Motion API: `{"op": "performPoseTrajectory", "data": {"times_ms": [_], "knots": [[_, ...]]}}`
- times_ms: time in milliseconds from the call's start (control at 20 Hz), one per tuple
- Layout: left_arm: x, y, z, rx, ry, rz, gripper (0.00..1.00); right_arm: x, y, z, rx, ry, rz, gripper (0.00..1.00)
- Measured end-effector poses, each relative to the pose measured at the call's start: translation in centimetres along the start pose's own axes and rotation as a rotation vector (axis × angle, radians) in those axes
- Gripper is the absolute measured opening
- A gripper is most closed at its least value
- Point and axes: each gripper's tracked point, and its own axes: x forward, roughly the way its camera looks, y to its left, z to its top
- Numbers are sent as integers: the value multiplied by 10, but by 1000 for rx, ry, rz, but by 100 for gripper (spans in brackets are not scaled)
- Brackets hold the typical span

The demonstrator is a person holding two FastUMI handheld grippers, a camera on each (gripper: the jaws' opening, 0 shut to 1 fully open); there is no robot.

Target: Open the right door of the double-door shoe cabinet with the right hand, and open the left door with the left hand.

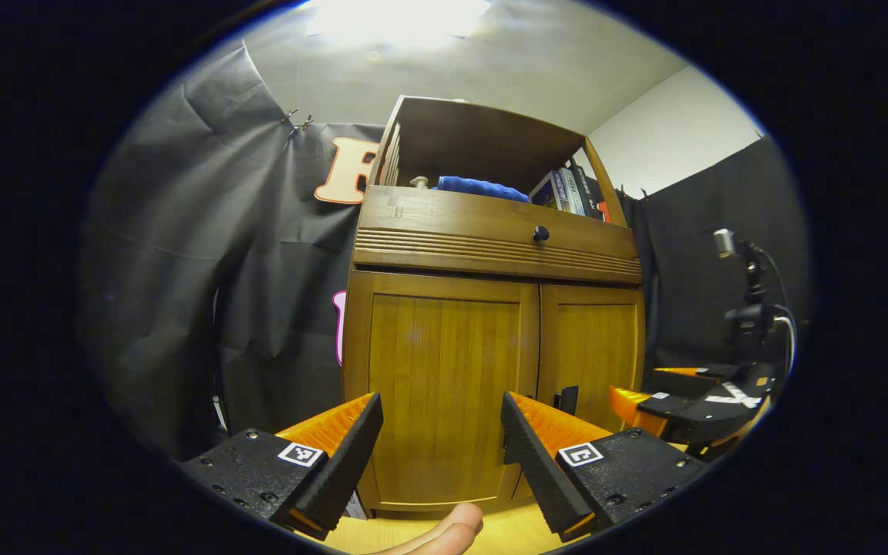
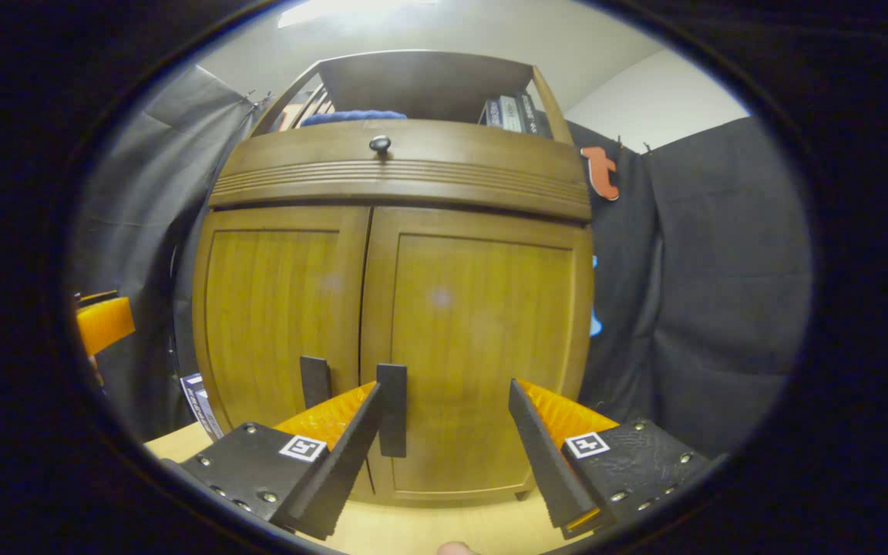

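Note:
The wooden shoe cabinet stands close ahead with both doors shut. In the left gripper view my left gripper (image 1: pixel 441 397) is open, facing the left door (image 1: pixel 444 347). Its right finger covers the middle seam low down. The right door (image 1: pixel 594 347) shows a dark handle (image 1: pixel 567 398). The right gripper (image 1: pixel 648 393) is at the lower right, near that door. In the right gripper view my right gripper (image 2: pixel 444 385) is open before the right door (image 2: pixel 482 308). That door's dark handle (image 2: pixel 392 408) sits just inside its left finger, not pinched. The left door's handle (image 2: pixel 315 381) is beside it.
A drawer with a dark knob (image 1: pixel 540 233) runs above the doors. An open shelf holds a blue cloth (image 1: pixel 482 187) and books (image 1: pixel 567 191). A camera stand (image 1: pixel 752 308) is at the right. The cabinet rests on a light wooden surface (image 2: pixel 428 528). A thumb (image 1: pixel 452 528) shows below.

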Motion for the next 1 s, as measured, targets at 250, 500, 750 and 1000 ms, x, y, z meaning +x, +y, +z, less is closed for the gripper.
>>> {"op": "performPoseTrajectory", "data": {"times_ms": [250, 500, 750, 1000], "knots": [[0, 19, 8, 5, -31, 37, 92, 44, 30, -24, 17, 62, 81, 97], [-6, 39, 13, 14, -41, 92, 92, 71, 47, -28, 5, 75, 64, 87], [-14, 33, 18, -1, -49, 89, 92, 71, 48, -38, 24, 121, 72, 38], [-13, 20, 14, -9, -33, 50, 92, 73, 46, -50, 66, 146, 77, 29]]}}
